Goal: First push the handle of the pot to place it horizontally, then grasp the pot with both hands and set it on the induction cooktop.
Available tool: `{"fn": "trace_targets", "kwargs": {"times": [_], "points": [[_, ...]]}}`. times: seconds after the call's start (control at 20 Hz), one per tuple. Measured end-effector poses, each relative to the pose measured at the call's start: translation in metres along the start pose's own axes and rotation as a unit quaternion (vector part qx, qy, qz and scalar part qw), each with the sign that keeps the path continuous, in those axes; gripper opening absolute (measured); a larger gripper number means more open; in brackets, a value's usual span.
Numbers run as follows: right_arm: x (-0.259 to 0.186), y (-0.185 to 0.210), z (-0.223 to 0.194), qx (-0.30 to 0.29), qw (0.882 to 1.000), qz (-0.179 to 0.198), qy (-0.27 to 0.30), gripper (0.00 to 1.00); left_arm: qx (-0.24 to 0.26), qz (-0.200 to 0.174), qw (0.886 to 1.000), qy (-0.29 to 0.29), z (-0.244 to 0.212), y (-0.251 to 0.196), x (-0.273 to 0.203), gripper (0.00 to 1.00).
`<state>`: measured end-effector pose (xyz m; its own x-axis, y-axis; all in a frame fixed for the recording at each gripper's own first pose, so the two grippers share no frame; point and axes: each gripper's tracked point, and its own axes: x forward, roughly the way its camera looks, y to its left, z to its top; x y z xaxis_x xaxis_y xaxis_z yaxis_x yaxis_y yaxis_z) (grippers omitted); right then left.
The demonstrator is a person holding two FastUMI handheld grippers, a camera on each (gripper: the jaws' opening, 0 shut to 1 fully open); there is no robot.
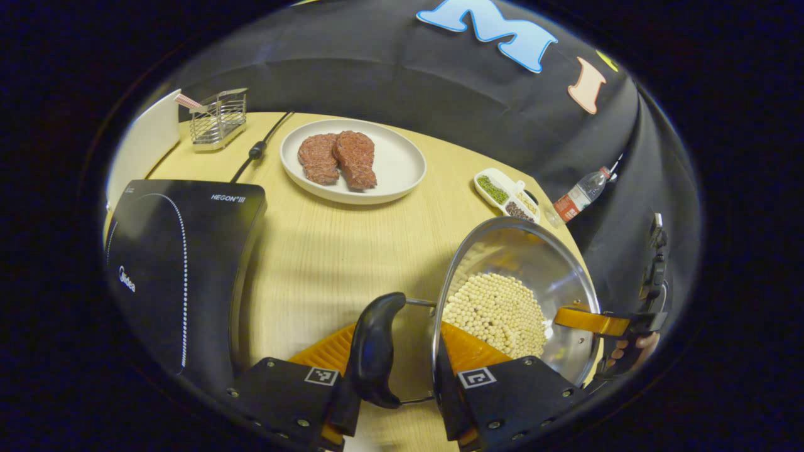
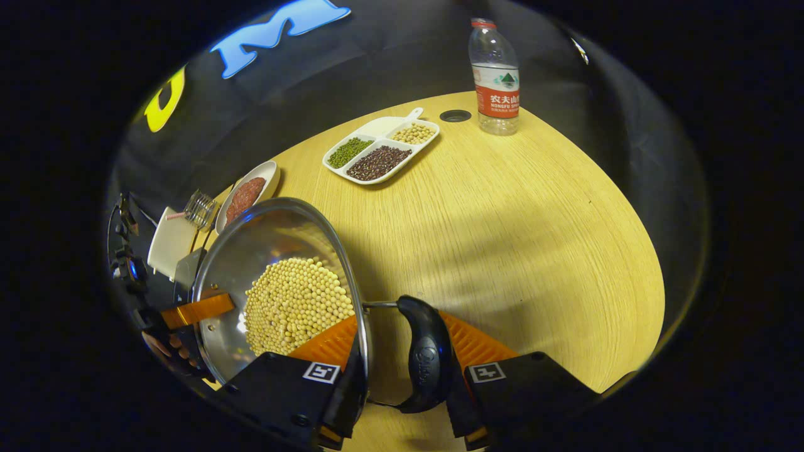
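Pot point(image 1: 515, 295) of beans sits on the table point(image 1: 326, 251) right of the cooktop point(image 1: 182, 263), left gripper point(image 1: 392, 370) and right gripper point(image 2: 402, 376) each clenched on a side handle point(image 1: 375, 348), so grasp step done; next calls for a level lift onto the cooktop.

A: What does the pot point(image 1: 534, 295) look like?

B: It is a shiny steel one, tilted, its bottom covered with pale round beans point(image 1: 496, 314). A black loop handle point(image 1: 375, 348) stands off each side on wire arms.

A: And the cooktop point(image 1: 182, 270)?

B: That is a flat black slab with a dotted white ring, lying on the table at nine o'clock from the pot in the left gripper view, well apart.
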<state>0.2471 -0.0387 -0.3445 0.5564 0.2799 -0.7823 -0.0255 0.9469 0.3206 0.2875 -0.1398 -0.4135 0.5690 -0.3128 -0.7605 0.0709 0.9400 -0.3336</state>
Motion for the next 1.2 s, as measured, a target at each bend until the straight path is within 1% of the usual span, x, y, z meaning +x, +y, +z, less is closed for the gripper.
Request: {"fn": "trace_targets", "kwargs": {"times": [0.05, 0.1, 0.15, 0.2, 0.3, 0.35, 0.4, 0.45, 0.55, 0.6, 0.65, 0.7, 0.75, 0.8, 0.85, 0.9, 0.95, 1.0, 1.05, 1.1, 1.15, 1.2], "points": [[-0.004, 0.0, 0.0, -0.001, 1.0, 0.0, 0.002, 0.55, 0.002, 0.001, 1.0, 0.002, -0.001, 0.001, 0.001, 0.57], [-0.004, 0.0, 0.0, -0.002, 1.0, -0.001, 0.002, 0.58, 0.003, 0.002, 1.0, 0.002, 0.0, 0.001, -0.002, 0.57], [-0.004, 0.001, -0.002, -0.006, 1.0, -0.003, 0.002, 0.58, 0.001, 0.004, 1.0, 0.003, 0.0, 0.001, -0.001, 0.57], [-0.004, 0.001, -0.003, -0.008, 1.0, -0.005, 0.003, 0.55, 0.002, 0.005, 1.0, 0.005, -0.001, 0.001, -0.001, 0.52], [-0.008, 0.004, -0.005, -0.012, 1.0, -0.005, 0.004, 0.55, 0.003, 0.003, 1.0, 0.01, -0.003, 0.001, -0.004, 0.52], [-0.014, 0.006, -0.007, -0.014, 1.0, -0.004, 0.003, 0.58, -0.002, 0.002, 1.0, 0.009, -0.004, 0.001, -0.008, 0.52], [-0.022, 0.008, -0.008, -0.016, 1.0, -0.005, 0.002, 0.55, -0.006, 0.002, 1.0, 0.009, -0.006, 0.002, -0.016, 0.52], [-0.029, 0.011, -0.009, -0.018, 1.0, -0.006, -0.002, 0.58, -0.007, 0.002, 1.0, 0.006, -0.008, 0.001, -0.027, 0.52], [-0.042, 0.019, -0.012, -0.022, 1.0, -0.004, -0.006, 0.58, -0.007, 0.003, 1.0, 0.004, -0.011, 0.003, -0.045, 0.52], [-0.049, 0.024, -0.017, -0.023, 1.0, -0.003, -0.004, 0.55, -0.011, 0.005, 1.0, 0.006, -0.014, 0.006, -0.057, 0.55], [-0.057, 0.029, -0.024, -0.025, 1.0, -0.002, -0.002, 0.55, -0.013, 0.007, 1.0, 0.003, -0.016, 0.008, -0.067, 0.52], [-0.065, 0.035, -0.029, -0.027, 1.0, 0.0, -0.002, 0.55, -0.011, 0.009, 1.0, 0.0, -0.019, 0.01, -0.08, 0.55], [-0.072, 0.041, -0.036, -0.027, 1.0, 0.001, 0.0, 0.58, -0.012, 0.01, 1.0, -0.003, -0.023, 0.013, -0.092, 0.55], [-0.08, 0.047, -0.041, -0.027, 1.0, 0.003, 0.0, 0.55, -0.013, 0.01, 1.0, -0.005, -0.026, 0.016, -0.103, 0.55], [-0.088, 0.054, -0.047, -0.029, 1.0, 0.005, 0.0, 0.55, -0.014, 0.01, 1.0, -0.008, -0.029, 0.019, -0.116, 0.55], [-0.095, 0.061, -0.051, -0.032, 0.999, 0.006, -0.001, 0.58, -0.015, 0.011, 1.0, -0.01, -0.031, 0.023, -0.129, 0.52], [-0.102, 0.069, -0.056, -0.034, 0.999, 0.008, -0.002, 0.55, -0.016, 0.012, 1.0, -0.013, -0.033, 0.027, -0.141, 0.55], [-0.109, 0.078, -0.06, -0.034, 0.999, 0.01, -0.001, 0.58, -0.017, 0.013, 1.0, -0.016, -0.035, 0.033, -0.152, 0.55], [-0.114, 0.087, -0.065, -0.035, 0.999, 0.012, 0.0, 0.55, -0.017, 0.014, 1.0, -0.02, -0.035, 0.039, -0.163, 0.55], [-0.12, 0.097, -0.069, -0.038, 0.999, 0.015, 0.0, 0.58, -0.017, 0.016, 0.999, -0.024, -0.034, 0.046, -0.175, 0.48], [-0.123, 0.108, -0.073, -0.042, 0.999, 0.018, -0.002, 0.58, -0.017, 0.018, 0.999, -0.027, -0.035, 0.054, -0.187, 0.55], [-0.127, 0.118, -0.076, -0.045, 0.999, 0.021, -0.004, 0.55, -0.019, 0.019, 0.999, -0.031, -0.035, 0.062, -0.197, 0.55]]}}
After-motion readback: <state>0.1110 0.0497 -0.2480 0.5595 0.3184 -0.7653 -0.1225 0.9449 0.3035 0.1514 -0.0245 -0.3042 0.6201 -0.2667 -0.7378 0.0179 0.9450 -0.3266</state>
